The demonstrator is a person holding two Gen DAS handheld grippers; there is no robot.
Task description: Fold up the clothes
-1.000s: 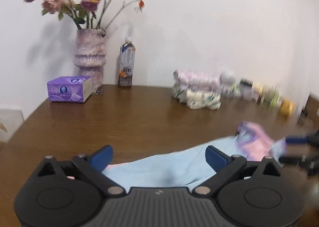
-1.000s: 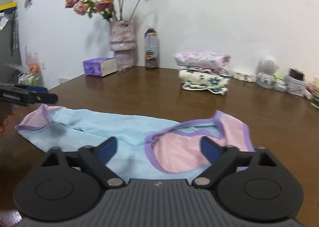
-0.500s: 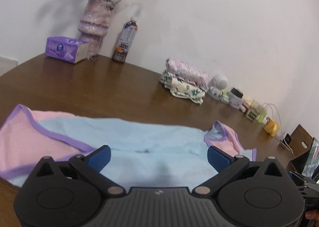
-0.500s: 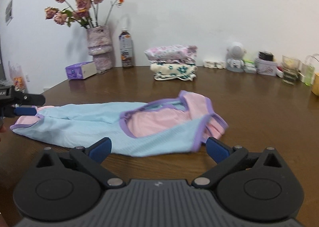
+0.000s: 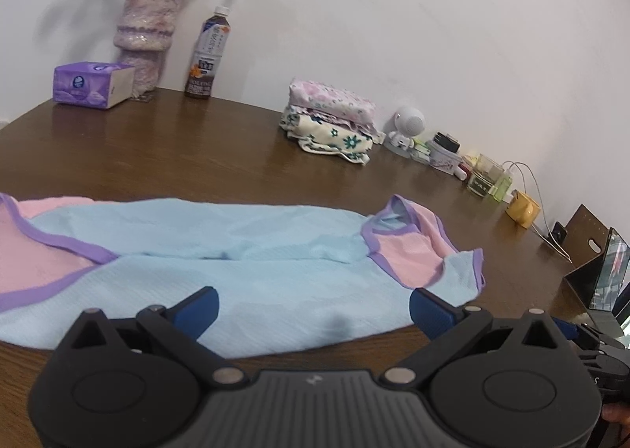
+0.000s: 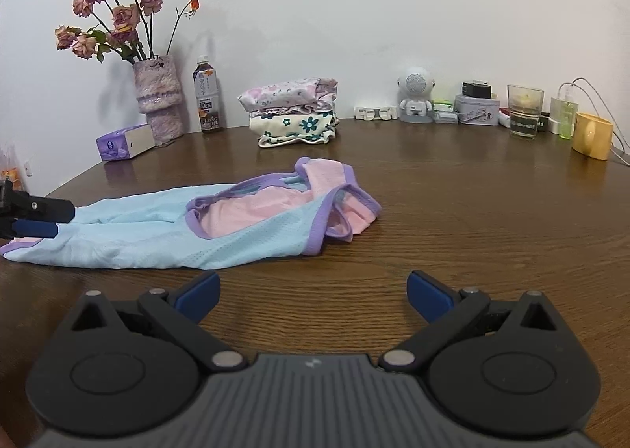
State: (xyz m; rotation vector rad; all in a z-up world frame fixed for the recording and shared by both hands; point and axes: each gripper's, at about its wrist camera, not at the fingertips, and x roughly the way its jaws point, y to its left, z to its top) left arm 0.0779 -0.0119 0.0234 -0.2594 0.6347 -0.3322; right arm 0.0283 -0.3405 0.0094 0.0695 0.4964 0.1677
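Well, a big brown wooden table (image 6: 472,219), filling most of both views. Lying flat on it, a light blue garment (image 5: 244,270) with pink parts and purple trim, long and stretched out; in the right wrist view, at about 10 o'clock from the camera, with its pink and purple end bunched toward 12 o'clock. Two black grippers with blue fingertips next. Left gripper (image 5: 313,306) low over the blue cloth near the table's near edge, jaws spread wide, pinching nothing. Right gripper (image 6: 313,292) over bare wood just short of the garment, jaws spread wide too, holding nothing. Far off at 12 o'clock by the white wall, a stack of folded clothes (image 6: 293,113), flowery on top and cream with blue flowers below. At 11 o'clock, a fuzzy purple vase (image 6: 159,105) with dried pink roses (image 6: 110,18), a drink bottle (image 6: 206,97) just beside it, and a purple tissue box (image 6: 124,142) in front. At 1 o'clock, a small white robot toy (image 6: 415,95), a glass cup (image 6: 523,111) and a yellow mug (image 6: 590,134).
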